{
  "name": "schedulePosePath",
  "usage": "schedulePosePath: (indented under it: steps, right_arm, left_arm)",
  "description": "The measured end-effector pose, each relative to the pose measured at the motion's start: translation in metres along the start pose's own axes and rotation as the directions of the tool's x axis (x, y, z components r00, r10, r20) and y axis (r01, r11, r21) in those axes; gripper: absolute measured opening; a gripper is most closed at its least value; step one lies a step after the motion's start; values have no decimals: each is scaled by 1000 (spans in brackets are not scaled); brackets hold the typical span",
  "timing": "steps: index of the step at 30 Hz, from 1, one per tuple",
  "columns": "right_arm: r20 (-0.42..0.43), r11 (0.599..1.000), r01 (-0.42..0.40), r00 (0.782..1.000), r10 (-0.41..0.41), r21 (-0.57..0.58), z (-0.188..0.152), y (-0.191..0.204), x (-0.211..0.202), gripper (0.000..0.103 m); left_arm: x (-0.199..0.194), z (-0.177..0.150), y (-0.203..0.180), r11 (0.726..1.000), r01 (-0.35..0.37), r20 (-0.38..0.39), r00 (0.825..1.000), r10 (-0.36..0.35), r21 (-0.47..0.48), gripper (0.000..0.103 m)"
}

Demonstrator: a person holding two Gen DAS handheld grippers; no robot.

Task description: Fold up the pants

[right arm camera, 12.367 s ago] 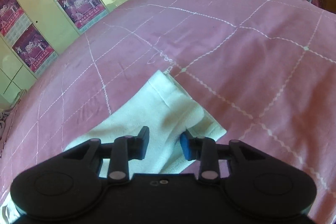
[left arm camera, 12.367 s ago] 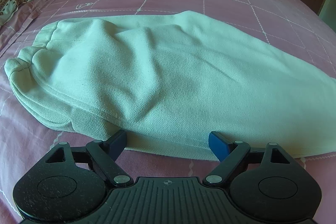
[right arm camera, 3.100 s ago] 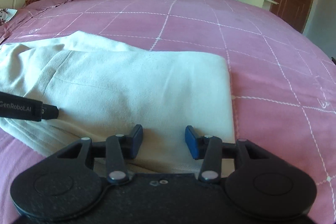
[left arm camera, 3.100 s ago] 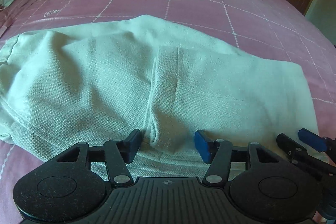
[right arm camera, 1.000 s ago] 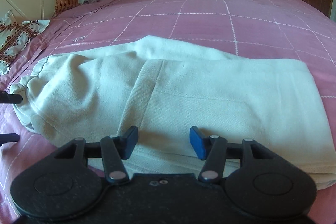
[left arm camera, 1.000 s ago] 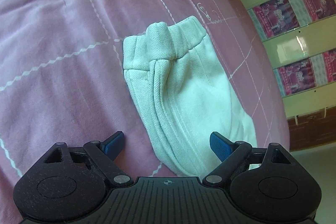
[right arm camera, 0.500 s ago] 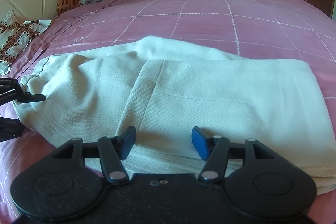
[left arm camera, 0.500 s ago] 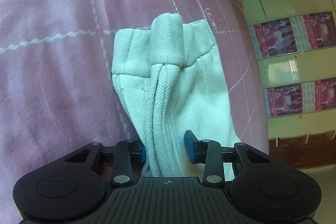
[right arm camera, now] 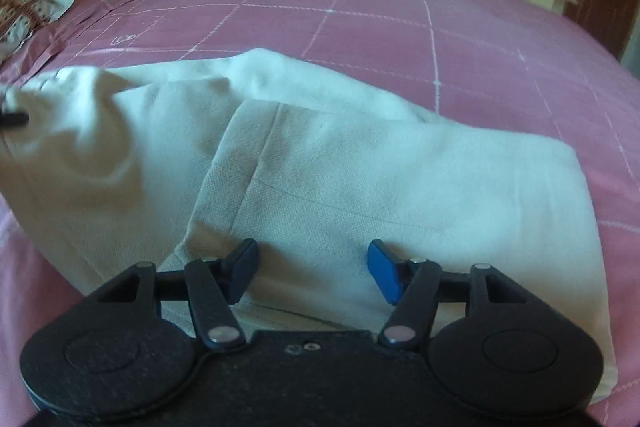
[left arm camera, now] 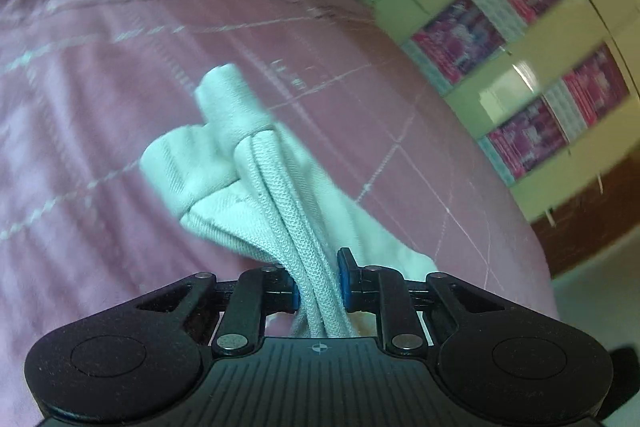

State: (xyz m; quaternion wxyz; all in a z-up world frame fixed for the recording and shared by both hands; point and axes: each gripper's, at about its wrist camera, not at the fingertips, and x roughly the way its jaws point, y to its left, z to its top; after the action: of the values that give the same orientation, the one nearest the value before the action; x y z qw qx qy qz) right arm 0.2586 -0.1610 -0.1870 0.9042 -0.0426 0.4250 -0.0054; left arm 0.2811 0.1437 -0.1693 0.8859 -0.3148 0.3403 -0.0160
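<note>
Two grippers work on white pants (right arm camera: 360, 183) lying on a pink bed (right arm camera: 360, 19). The left gripper (left arm camera: 319, 285) squeezes tighter on the bunched waistband, lifting it. The right gripper (right arm camera: 312, 267) is opening above the folded legs, holding nothing.

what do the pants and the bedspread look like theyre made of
Pants: pale cream knit, probably cotton; the left wrist view shows a pebbly, matte weave and thick soft folds. Bedspread: pink woven cloth, smooth and matte, with thin white grid lines that look stitched or printed; which one is unclear.
</note>
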Motion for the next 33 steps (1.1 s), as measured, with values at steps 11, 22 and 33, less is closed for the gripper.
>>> schedulePosePath:
  steps: [11, 22, 33]
  right_arm:
    - [95, 960, -54, 995, 28, 276, -12, -83, -56, 67]
    - [105, 892, -50, 995, 3, 449, -53, -155, -75, 71]
    - [174, 839, -177, 980, 100, 515, -53, -158, -89, 80]
  left_arm:
    - [6, -97, -187, 733, 300, -266, 949, -168, 610, 18]
    - [-32, -134, -215, 656, 321, -361, 929, -78, 683, 37]
    - [-13, -88, -137, 875, 119, -292, 956, 28, 470, 62]
